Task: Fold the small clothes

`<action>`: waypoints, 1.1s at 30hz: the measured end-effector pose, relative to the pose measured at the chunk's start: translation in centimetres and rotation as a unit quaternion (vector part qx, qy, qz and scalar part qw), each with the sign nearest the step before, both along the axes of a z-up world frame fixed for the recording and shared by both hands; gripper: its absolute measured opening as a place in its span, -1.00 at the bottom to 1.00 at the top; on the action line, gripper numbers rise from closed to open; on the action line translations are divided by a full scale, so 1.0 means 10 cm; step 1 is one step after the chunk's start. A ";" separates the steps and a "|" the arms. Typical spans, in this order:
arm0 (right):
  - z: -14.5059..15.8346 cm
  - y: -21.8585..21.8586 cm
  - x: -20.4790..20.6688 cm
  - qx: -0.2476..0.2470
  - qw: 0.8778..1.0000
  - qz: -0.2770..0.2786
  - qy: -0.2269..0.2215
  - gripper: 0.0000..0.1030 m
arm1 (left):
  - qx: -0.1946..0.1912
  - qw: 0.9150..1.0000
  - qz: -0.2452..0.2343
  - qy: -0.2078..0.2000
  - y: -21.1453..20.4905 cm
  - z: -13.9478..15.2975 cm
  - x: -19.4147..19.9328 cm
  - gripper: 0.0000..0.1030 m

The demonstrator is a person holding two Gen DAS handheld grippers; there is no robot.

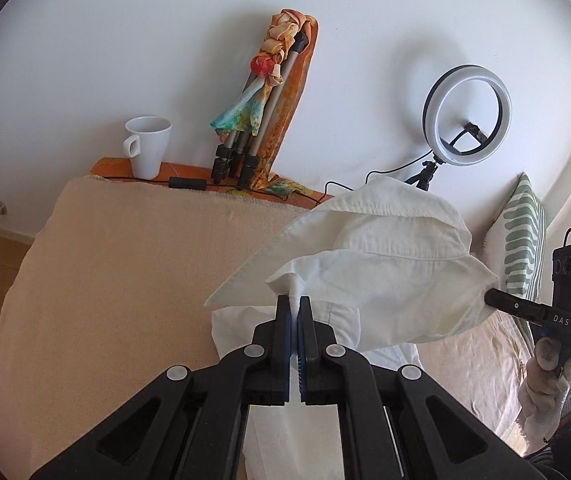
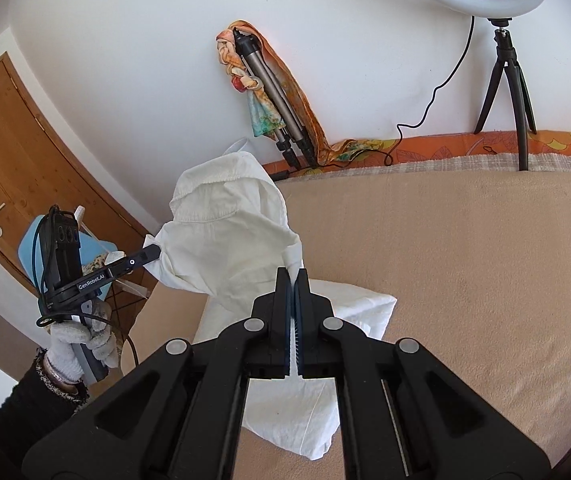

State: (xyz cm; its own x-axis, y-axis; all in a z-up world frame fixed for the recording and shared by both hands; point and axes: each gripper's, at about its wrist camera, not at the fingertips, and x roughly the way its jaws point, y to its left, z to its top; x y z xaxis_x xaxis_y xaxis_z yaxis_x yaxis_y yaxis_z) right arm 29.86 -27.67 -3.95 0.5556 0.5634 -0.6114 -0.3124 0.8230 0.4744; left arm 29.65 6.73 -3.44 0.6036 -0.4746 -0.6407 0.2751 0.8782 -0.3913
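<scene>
Mug: one white ceramic mug (image 1: 148, 147), far beyond the left hand-held gripper (image 1: 294, 306), contents unseen.
Grippers: two, both clenched on one white cotton garment (image 1: 385, 248), lifted between them above the beige bed (image 1: 133, 264).

White wall (image 1: 165, 40) ahead of me, plain, evenly daylit. Beige blanket (image 1: 125, 280) covers the bed or sofa below; orange floral fabric (image 2: 445, 142) runs along its far edge at the wall. On that strip: white mug (image 1: 148, 146), folded tripod (image 1: 245, 120) leaning on the wall with a colourful scarf (image 1: 277, 40) tied round it, ring light (image 1: 467, 114) on a small black stand, cable trailing. Green-striped cushion (image 1: 523, 236) at right. Wooden door (image 2: 17, 152) with metal handle at left.
</scene>
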 end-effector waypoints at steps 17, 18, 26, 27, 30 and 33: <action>-0.70 0.08 -0.98 -0.099 0.995 0.004 0.012 -0.94 | 0.037 0.997 -0.025 0.066 0.16 -0.63 -1.05 -0.99; -0.72 0.06 -1.00 -0.105 0.994 0.008 0.013 -0.94 | 0.035 0.997 -0.026 0.069 0.18 -0.64 -1.10 -0.98; -0.77 -0.28 -1.13 -0.074 0.996 -0.019 0.044 -0.40 | -0.023 0.996 0.005 0.085 0.44 -0.62 -1.13 -0.41; -0.81 -0.34 -1.10 -0.054 0.997 -0.030 0.056 -0.07 | -0.040 0.995 0.009 0.096 0.46 -0.65 -1.08 -0.37; -0.98 -0.48 -1.01 0.027 0.994 -0.051 0.097 0.03 | -0.098 0.987 0.018 0.124 0.50 -0.74 -0.93 -0.34; -1.17 -0.54 -0.92 0.095 0.984 -0.058 0.140 0.03 | -0.142 0.979 0.021 0.148 0.49 -0.83 -0.81 -0.37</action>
